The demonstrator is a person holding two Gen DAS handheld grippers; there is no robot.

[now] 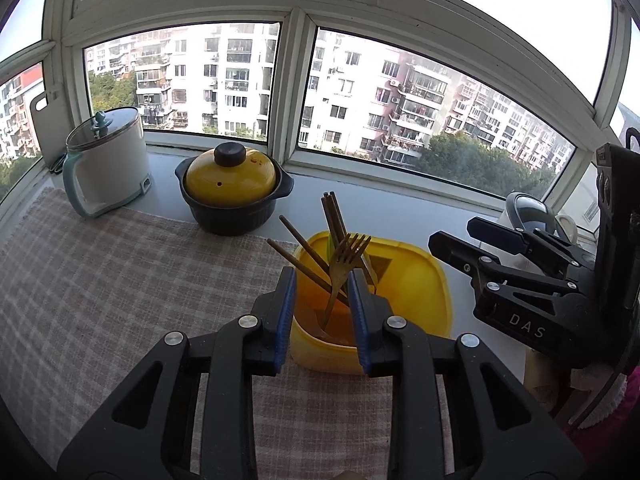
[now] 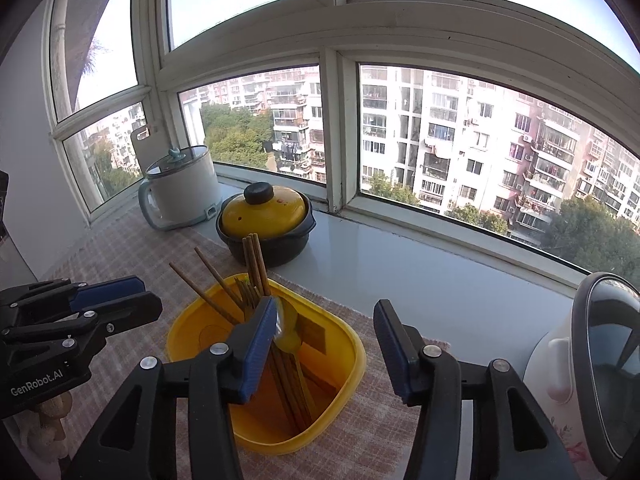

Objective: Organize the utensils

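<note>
A: What's sitting on the checked cloth?

B: A yellow bin; bare sill is stretching toward two o'clock.

A: And inside?

B: Chopsticks are leaning with tips toward eleven and twelve; a gold fork is standing tines-up and a spoon is lying inside.

A: Grippers?

B: Left gripper is gaping slightly and right gripper wider, both gripping nothing.
</note>
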